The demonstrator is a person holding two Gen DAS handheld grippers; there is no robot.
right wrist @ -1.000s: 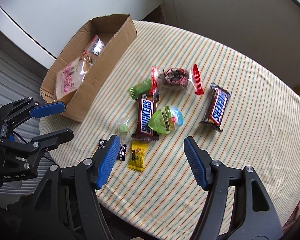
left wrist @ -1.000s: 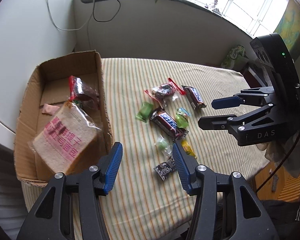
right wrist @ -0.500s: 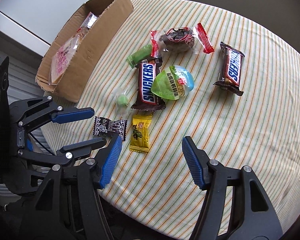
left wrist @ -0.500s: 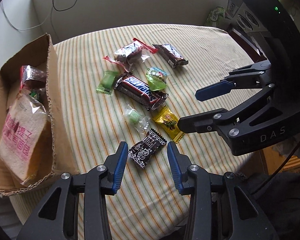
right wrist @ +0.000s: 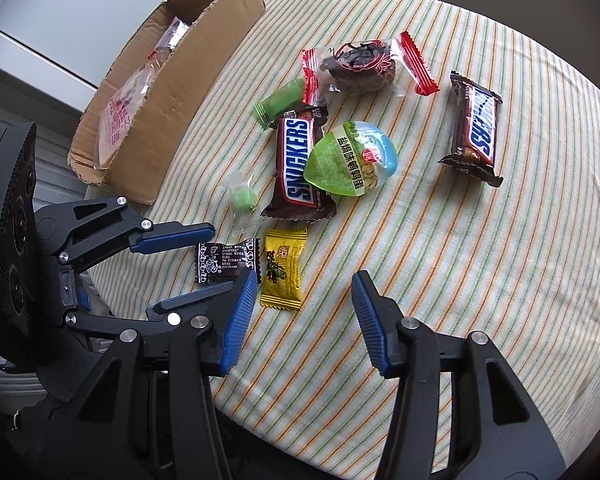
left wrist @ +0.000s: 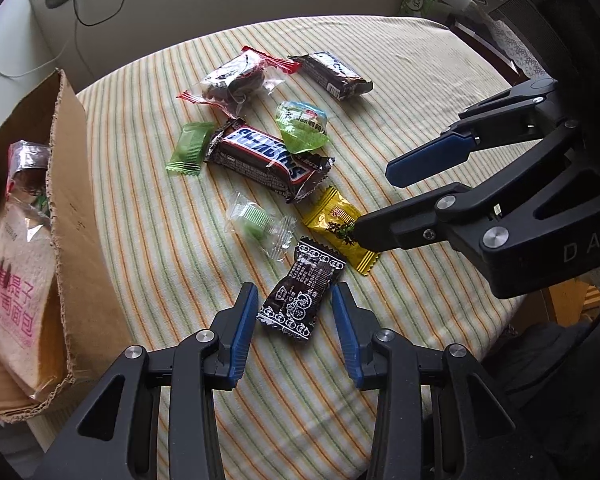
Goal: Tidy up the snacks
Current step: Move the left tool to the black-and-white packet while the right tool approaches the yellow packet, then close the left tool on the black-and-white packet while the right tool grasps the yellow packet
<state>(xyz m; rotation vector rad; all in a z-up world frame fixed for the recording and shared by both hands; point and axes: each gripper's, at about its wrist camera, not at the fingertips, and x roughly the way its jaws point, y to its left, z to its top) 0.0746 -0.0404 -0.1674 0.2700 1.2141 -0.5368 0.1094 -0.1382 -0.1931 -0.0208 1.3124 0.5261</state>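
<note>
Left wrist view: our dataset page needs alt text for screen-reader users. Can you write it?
The left gripper straddles a black candy packet on a striped tablecloth, jaws just closing, not yet touching. The right gripper reaches a yellow candy; a cardboard box sits left.

The right gripper [right wrist: 304, 300] hangs over the near edge of the striped table [right wrist: 480, 280], its jaws closing with nothing between them. The yellow candy [right wrist: 282, 270] lies just beside its left finger.
</note>
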